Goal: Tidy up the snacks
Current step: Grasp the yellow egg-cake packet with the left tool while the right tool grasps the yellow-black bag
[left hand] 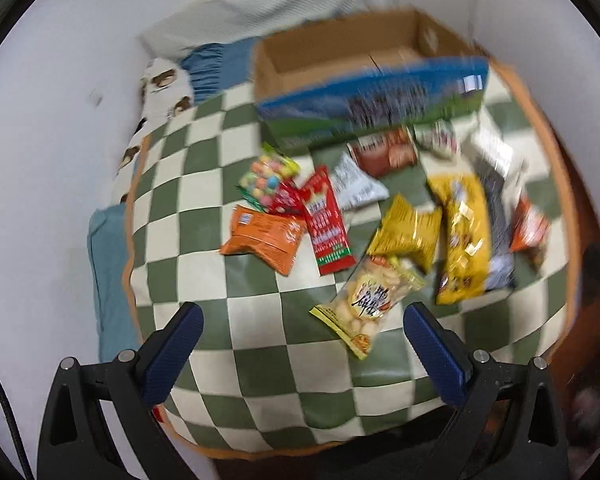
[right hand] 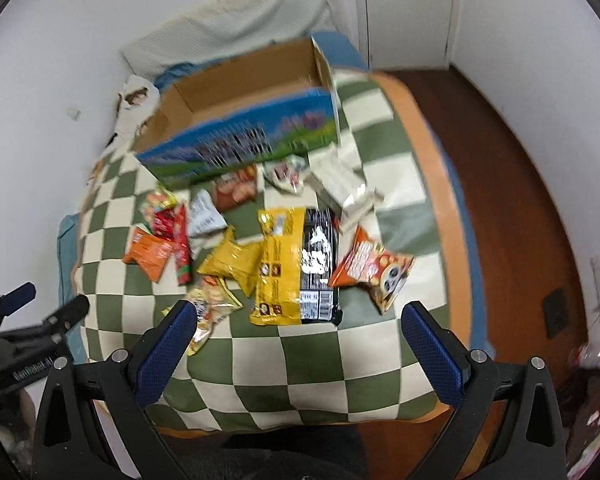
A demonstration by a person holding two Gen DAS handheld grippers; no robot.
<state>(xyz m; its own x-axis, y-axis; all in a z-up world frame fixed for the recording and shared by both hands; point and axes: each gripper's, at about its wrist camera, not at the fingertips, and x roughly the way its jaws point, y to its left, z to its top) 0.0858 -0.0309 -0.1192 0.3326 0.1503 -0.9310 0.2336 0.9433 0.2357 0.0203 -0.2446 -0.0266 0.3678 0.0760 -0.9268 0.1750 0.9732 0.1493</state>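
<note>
Several snack packets lie scattered on a green-and-cream checked blanket [left hand: 260, 360] [right hand: 320, 360]. Among them are an orange packet [left hand: 264, 238] [right hand: 150, 254], a red packet [left hand: 328, 222], a yellow crinkled bag [left hand: 408, 232] [right hand: 234, 262], a large yellow bag [left hand: 462, 236] [right hand: 280, 264], a black packet [right hand: 318, 264] and a clear rice-cracker bag [left hand: 366, 304]. An open cardboard box [left hand: 340, 56] [right hand: 244, 92] with a blue-green printed side stands behind them; its visible inside looks bare. My left gripper [left hand: 302, 316] hovers open above the near blanket. My right gripper [right hand: 298, 316] is open too, over the yellow and black packets.
The blanket covers a bed with a pillow [left hand: 260, 12] at the far end, against a white wall [left hand: 40, 160]. Brown wooden floor [right hand: 520, 200] runs along the right side. The other gripper [right hand: 40, 320] shows at the left of the right wrist view. A white door [right hand: 408, 8] stands behind.
</note>
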